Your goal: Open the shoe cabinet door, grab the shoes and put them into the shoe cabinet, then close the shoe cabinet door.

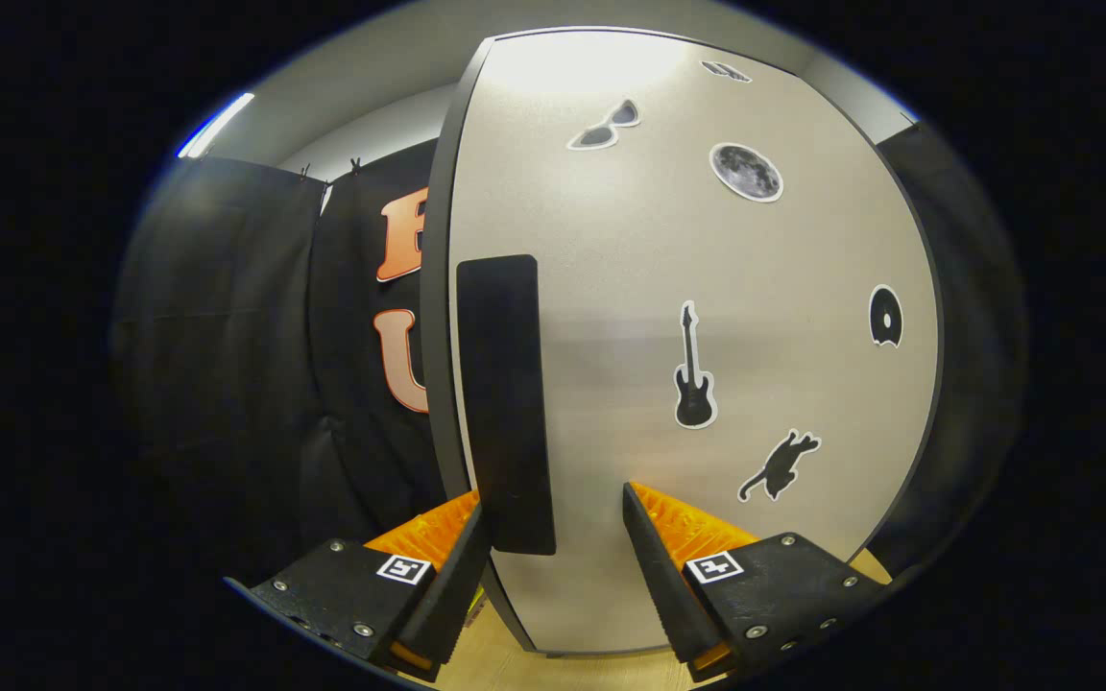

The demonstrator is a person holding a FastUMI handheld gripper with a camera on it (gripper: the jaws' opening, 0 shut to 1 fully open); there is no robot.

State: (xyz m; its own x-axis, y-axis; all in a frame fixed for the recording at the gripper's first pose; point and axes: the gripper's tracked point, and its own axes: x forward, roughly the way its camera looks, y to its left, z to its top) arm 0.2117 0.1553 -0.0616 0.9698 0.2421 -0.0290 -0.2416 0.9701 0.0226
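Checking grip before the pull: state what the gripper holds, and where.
Nothing held yet. The gripper is open, fingers straddling the lower end of the door handle without pressing it.

The gripper (553,537) has two wedge-shaped fingers (654,566) with ribbed, toothed inner faces. Each sits on a flat black mount plate (783,576) fixed with small silver screws. Each plate carries a square black-and-white marker tag (714,567).
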